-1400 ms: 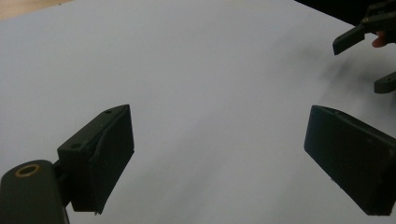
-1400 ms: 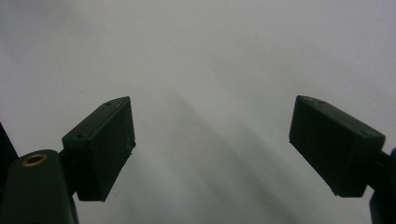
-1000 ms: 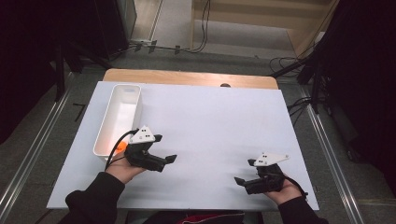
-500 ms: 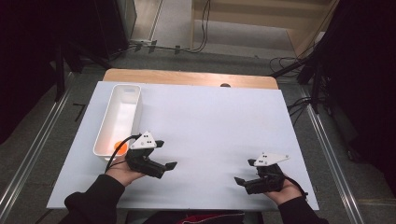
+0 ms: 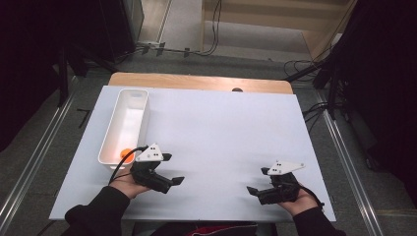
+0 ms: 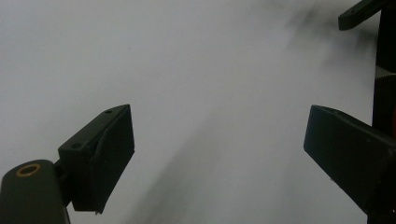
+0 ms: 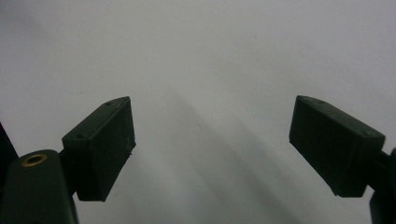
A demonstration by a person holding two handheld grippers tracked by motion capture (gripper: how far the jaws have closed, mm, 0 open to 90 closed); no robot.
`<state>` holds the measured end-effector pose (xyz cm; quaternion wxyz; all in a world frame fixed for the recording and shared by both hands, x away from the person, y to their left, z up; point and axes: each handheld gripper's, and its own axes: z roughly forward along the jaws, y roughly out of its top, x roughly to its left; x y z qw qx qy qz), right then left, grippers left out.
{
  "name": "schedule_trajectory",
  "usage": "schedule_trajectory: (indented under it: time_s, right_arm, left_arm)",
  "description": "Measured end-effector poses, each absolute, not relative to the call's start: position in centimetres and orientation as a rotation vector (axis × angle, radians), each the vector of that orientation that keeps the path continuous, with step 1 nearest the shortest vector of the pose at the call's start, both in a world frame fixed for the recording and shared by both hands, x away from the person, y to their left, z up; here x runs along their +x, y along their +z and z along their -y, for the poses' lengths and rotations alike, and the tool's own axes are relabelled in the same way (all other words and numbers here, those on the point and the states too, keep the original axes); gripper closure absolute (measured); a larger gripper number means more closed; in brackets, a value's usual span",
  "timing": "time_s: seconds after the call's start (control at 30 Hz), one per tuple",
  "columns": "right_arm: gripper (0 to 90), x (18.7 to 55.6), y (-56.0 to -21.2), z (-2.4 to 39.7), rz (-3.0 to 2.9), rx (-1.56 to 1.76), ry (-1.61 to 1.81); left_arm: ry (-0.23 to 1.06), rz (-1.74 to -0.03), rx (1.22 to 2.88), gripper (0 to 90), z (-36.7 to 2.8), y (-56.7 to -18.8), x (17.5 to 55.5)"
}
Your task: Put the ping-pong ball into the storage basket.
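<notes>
A long white tray (image 5: 139, 102) lies along the table's left side, with a small orange ball (image 5: 127, 155) at its near end. My left gripper (image 5: 173, 169) hovers just to the right of that end, close to the ball but apart from it. Its jaws point right and stand open. In the left gripper view the gripper (image 6: 217, 140) has only bare white tabletop between its pads. My right gripper (image 5: 258, 181) is held low near the front right, pointing left. It is open, and in the right gripper view the gripper (image 7: 212, 140) holds nothing.
The white tabletop (image 5: 221, 128) spreads wide between the two grippers and beyond them. A wooden strip (image 5: 196, 81) runs along the far edge. Cables and dark stands sit on the floor behind the table. The right gripper's jaw tip (image 6: 359, 14) shows at the top right of the left gripper view.
My left gripper has drawn back slightly toward the near edge, uncovering more of the orange ball. The right gripper has stayed where it was.
</notes>
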<state>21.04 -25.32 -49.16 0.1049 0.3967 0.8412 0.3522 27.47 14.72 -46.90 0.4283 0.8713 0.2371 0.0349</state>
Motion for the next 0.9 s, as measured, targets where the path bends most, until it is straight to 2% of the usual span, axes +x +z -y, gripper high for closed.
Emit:
schedule_trajectory:
  time_s: [0.9]
  right_arm:
    - [12.9, 21.1, -49.2, 25.3, -2.478, 1.171, 1.035]
  left_arm:
    - [0.032, -0.555, 2.227, 8.7, -17.0, -47.5, 26.4]
